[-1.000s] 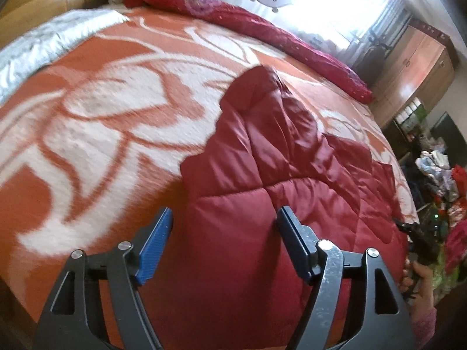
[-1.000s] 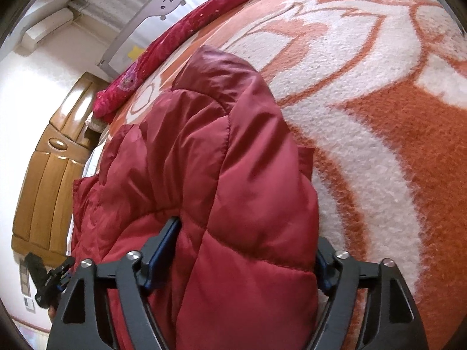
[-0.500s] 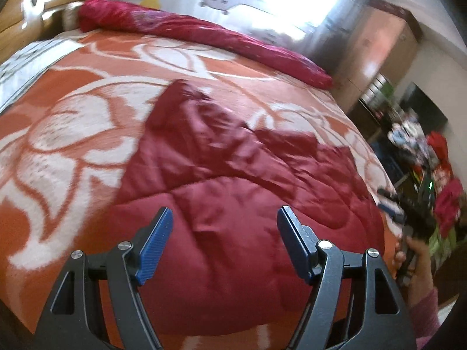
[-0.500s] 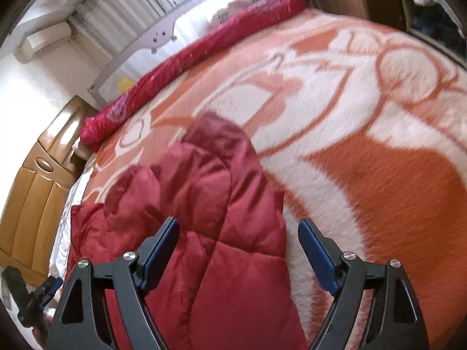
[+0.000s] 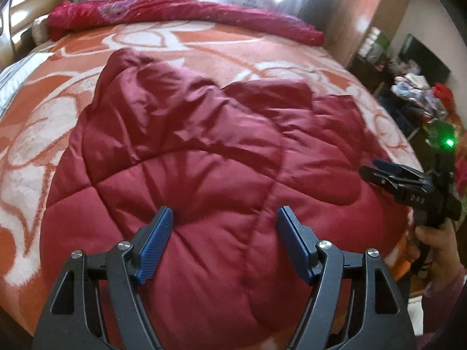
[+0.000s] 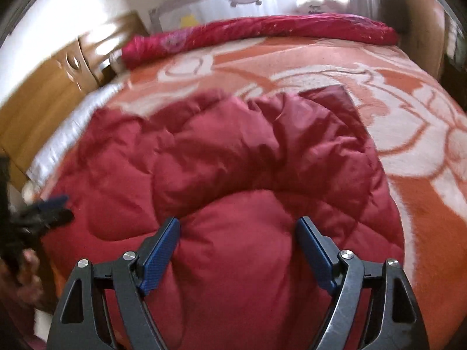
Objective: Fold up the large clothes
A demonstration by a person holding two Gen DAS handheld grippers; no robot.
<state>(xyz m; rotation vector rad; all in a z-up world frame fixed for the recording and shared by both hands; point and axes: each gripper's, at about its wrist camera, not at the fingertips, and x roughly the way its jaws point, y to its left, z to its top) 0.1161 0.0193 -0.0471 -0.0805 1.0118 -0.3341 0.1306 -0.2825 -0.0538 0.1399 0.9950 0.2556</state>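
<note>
A dark red quilted jacket (image 5: 204,145) lies spread and rumpled on the bed's orange and white blanket (image 5: 35,134). My left gripper (image 5: 224,210) hovers open over the jacket's near part, its blue pads clear of the cloth. My right gripper (image 6: 238,218) hangs over the same jacket (image 6: 233,160) from the other side. Its jaws are closing slightly, and only the padded cloth below shows between them, not pressed. Each gripper shows in the other's view: the right gripper (image 5: 379,167) at the jacket's right edge, held by a hand (image 5: 437,245), and the left gripper (image 6: 52,207), blurred, at the far left.
A rolled crimson quilt (image 5: 181,11) lies along the bed's far side under a grey rail. A wooden headboard (image 6: 43,96) and a pale sheet (image 6: 64,134) border the left. A wardrobe (image 5: 364,14) and piled clothes (image 5: 417,93) stand to the right.
A second ago the jacket's folded edge filled the right gripper's jaws; it has since pulled up and back off it. Both views have rolled level, and the left gripper has shifted over the jacket's middle.
</note>
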